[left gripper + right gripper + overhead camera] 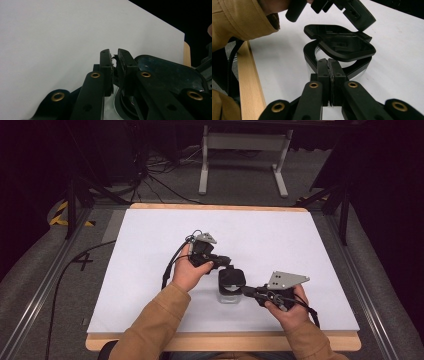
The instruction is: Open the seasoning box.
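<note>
On the white table top [150,270], near its front edge and a little right of the middle, stands a small clear container [230,292] with a black rim and a black hinged lid [232,277]. In the right gripper view the lid [342,42] is lifted and tilted, not lying flat on the rim [310,53] below it. The right gripper [248,291] comes in from the right side, held by the right hand [290,307], and its jaws are pressed together on the black rim at the near side of the container — in its own view the two black pads [323,75] meet with almost no gap between them, and the rim passes just behind them. The left gripper [226,261] is held by the left hand [190,270] and reaches to the container from the upper left; in the left gripper view its jaws stand close together with a thin pale sliver between them, and the glossy lid [170,72] lies just to their right, but I cannot tell for sure if they pinch the lid edge or only touch it. A grey three-cornered plate [287,280] sits on top of the right gripper, and a smaller one [206,238] on the left gripper. Both sleeves [150,325] are of tan cloth. The table has a light wooden edge [225,342] at the front. On the grey floor to the left of the table a dark mark like the number "4" [84,261] can be read — no other writing or brand is readable on the container or on the tools. Behind the table stands a white metal frame [245,150], with black cables [160,170] on the floor.
</note>
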